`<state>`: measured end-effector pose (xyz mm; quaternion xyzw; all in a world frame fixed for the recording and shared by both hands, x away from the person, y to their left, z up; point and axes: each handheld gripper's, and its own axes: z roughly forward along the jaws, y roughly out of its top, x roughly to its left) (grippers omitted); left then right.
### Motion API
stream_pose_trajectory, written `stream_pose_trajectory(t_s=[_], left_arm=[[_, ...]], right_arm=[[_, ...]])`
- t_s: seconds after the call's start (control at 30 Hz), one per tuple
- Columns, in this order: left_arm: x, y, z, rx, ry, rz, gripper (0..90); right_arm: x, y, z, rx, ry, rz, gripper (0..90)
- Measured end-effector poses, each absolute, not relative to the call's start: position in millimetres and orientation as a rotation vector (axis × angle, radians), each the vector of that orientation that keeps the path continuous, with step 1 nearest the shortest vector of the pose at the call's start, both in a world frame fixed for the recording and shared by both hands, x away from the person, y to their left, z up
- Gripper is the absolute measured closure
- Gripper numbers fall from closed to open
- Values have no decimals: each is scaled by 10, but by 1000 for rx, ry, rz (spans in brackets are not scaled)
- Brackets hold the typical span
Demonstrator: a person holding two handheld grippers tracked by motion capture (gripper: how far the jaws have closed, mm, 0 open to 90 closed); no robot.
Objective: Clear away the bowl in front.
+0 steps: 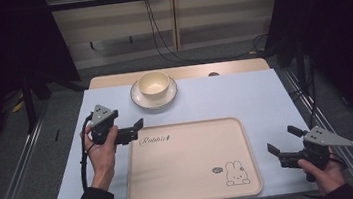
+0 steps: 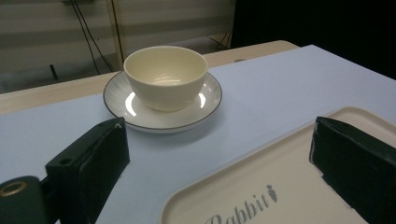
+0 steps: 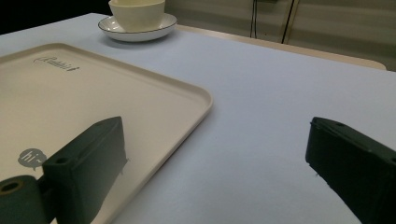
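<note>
- The left tool (image 1: 138, 125) hangs just off the tray's far left corner, jaws wide apart and holding nothing; in the left gripper view they frame the bowl (image 2: 165, 74), so I judge it is lined up for a reach toward the crockery.
- The right tool (image 1: 282, 141) sits low at the tray's right side, jaws likewise spread and empty, pointed across the bench (image 1: 244, 96); it looks parked rather than aimed.
- The cream bowl stands upright and empty on a white plate (image 2: 208, 100) with a dark rim, at the far edge of the bench, well apart from both tools.
- The beige tray (image 1: 192, 165), printed with a rabbit and the word "Rabbit", lies bare between the hands.
- Nothing lies between the left tool and the bowl; only the tray's raised rim (image 3: 201, 100) sits near the right tool's path.
</note>
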<state>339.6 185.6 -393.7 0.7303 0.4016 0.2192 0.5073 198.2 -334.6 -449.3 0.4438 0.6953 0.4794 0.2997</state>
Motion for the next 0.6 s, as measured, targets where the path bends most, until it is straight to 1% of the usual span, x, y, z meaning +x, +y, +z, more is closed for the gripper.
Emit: stream_pose_trajectory(t_s=[0.13,0.17,0.23,0.5,0.6], left_arm=[[3497,1836,-3946,1767,969,518,47],[3542,1821,-3931,1776,957,479,47],[3566,1774,-3910,1783,939,521,45],[3721,1692,-3940,1798,945,527,45],[3793,1700,-3969,1810,958,560,48]], right_arm=[[1982,-3346,-4493,1178,1846,1274,47],[1982,-3346,-4493,1177,1847,1273,48],[1984,-3346,-4493,1177,1847,1275,48],[1986,-3349,-4495,1175,1851,1278,49],[1986,-3348,-4495,1174,1852,1278,50]])
